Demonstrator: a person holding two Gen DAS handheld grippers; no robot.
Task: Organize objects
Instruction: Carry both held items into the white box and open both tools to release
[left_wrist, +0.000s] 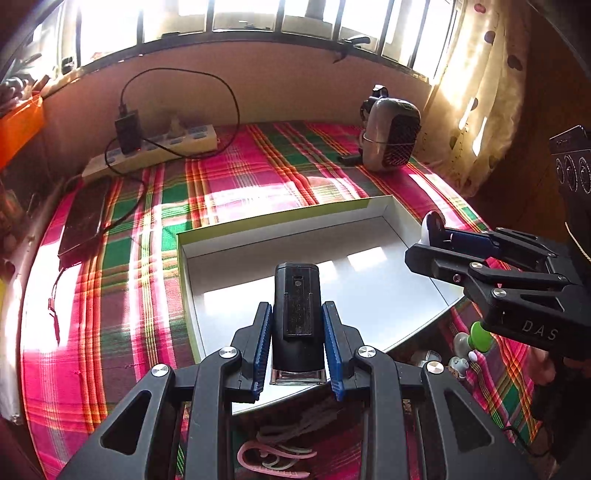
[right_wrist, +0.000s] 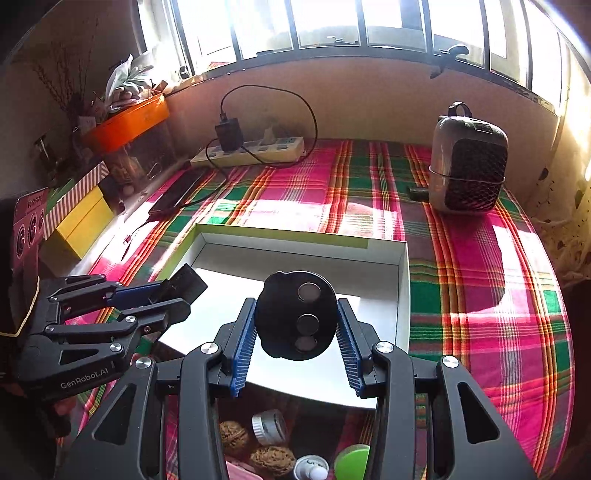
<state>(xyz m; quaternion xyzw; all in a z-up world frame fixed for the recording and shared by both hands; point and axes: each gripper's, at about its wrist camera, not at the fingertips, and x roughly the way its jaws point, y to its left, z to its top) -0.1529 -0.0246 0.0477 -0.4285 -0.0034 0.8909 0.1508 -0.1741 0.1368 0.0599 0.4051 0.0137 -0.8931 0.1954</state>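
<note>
Sunlight from a barred window (right_wrist: 332, 22) fell in bright patches across a counter covered by a pink, green and red plaid cloth (right_wrist: 480, 295). In the middle lay a shallow white box lid (left_wrist: 402, 218) with a yellow-green outer edge. The left gripper (left_wrist: 297, 325) hovered over it, its jaws clamped on a black rectangular device (left_wrist: 297, 306) with a clear end. The right gripper (right_wrist: 296, 325) was beside it over the same lid, its jaws clamped on a round black disc (right_wrist: 295, 314) with three grey circles. Against the back wall sat a white power strip (right_wrist: 251, 151) with a black charger and looped cable, and a dark phone (right_wrist: 177, 195) lay near it. A small heater (right_wrist: 465, 166) stood far right. An orange tray (right_wrist: 125, 122) and yellow boxes (right_wrist: 81, 221) lined the left edge. Walnuts (right_wrist: 232, 435) and small jars (right_wrist: 269, 426) lay nearest.
</note>
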